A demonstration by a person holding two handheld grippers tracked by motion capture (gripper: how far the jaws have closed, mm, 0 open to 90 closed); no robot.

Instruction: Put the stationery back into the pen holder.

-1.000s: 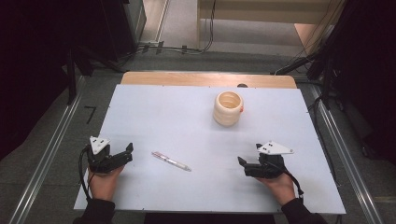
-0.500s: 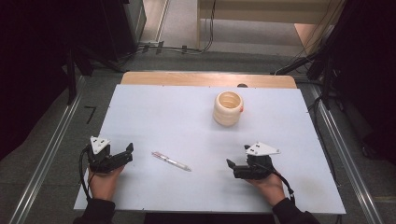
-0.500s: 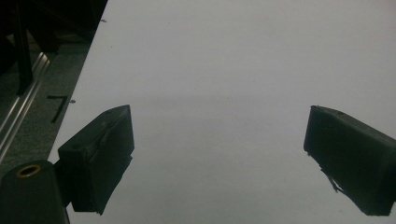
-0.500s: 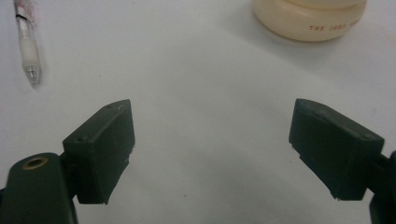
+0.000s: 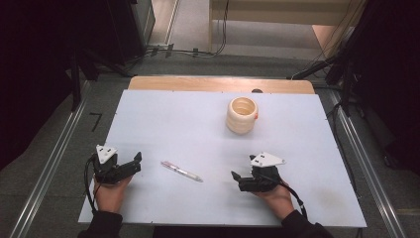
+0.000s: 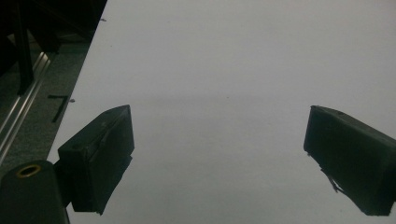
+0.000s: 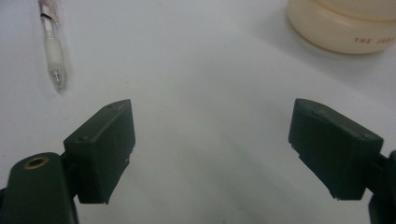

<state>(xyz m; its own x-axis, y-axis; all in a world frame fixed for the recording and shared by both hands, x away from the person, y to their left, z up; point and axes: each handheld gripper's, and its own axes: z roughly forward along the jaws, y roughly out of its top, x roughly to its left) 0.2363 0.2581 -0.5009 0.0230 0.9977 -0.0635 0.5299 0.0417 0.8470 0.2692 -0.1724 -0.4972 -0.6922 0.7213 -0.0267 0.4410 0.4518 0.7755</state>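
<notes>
White laminate covers the flat table; a slim clear-and-white plastic pen lies flat on it between the two tools, nearer the right hand-held gripper, which points toward it. This placement suggests the pen is the intended pick. A cream ribbed ceramic cup stands upright well beyond that gripper. The right hand-held gripper's jaws are spread wide, holding nothing, the pen tip ahead and to their left. The left hand-held gripper is likewise wide apart, empty, over bare table.
</notes>
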